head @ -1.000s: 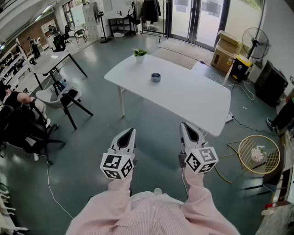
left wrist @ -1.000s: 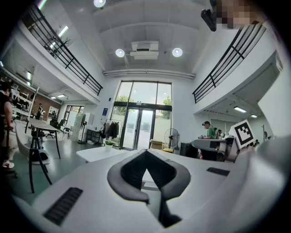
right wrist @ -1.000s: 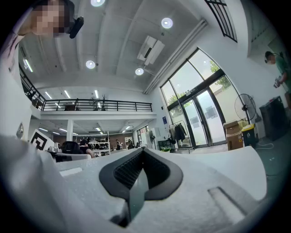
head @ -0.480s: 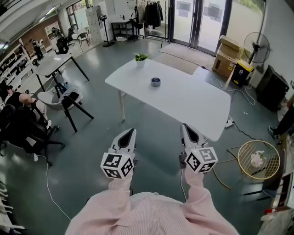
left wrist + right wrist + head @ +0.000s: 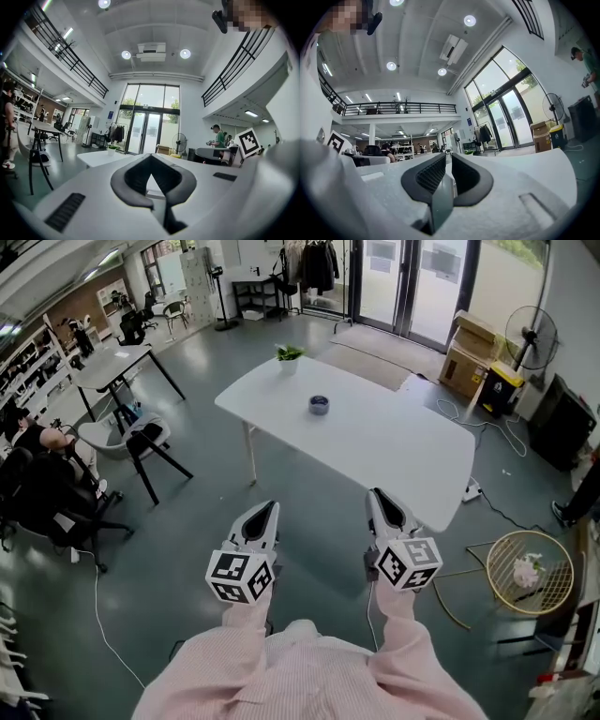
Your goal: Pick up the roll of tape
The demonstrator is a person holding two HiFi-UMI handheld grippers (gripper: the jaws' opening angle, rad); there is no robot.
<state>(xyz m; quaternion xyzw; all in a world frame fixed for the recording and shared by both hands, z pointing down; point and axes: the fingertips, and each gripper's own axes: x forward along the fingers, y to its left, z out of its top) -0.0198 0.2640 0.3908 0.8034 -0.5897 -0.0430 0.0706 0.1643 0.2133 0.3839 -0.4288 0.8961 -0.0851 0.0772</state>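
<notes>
The roll of tape (image 5: pixel 319 405), small and blue-grey, lies on the far half of the white table (image 5: pixel 394 451), a good way ahead of both grippers. My left gripper (image 5: pixel 265 510) is held level over the floor in front of my body, its jaws meeting at the tips with nothing in them (image 5: pixel 150 157). My right gripper (image 5: pixel 378 496) hangs beside it, short of the table's near edge. Its jaws are opening, a thin slit shows between the pads, and nothing is between them (image 5: pixel 448 157). Neither gripper view shows the tape.
A small potted plant (image 5: pixel 289 356) stands at the table's far left corner. Chairs (image 5: pixel 141 442) and another table (image 5: pixel 112 367) are at the left. A gold wire basket (image 5: pixel 527 568), cardboard boxes (image 5: pixel 469 352) and a fan (image 5: pixel 537 334) stand at the right. A cable (image 5: pixel 98 615) lies on the floor.
The view has crept slightly toward the white table. Both grippers keep the same place in front of my body.
</notes>
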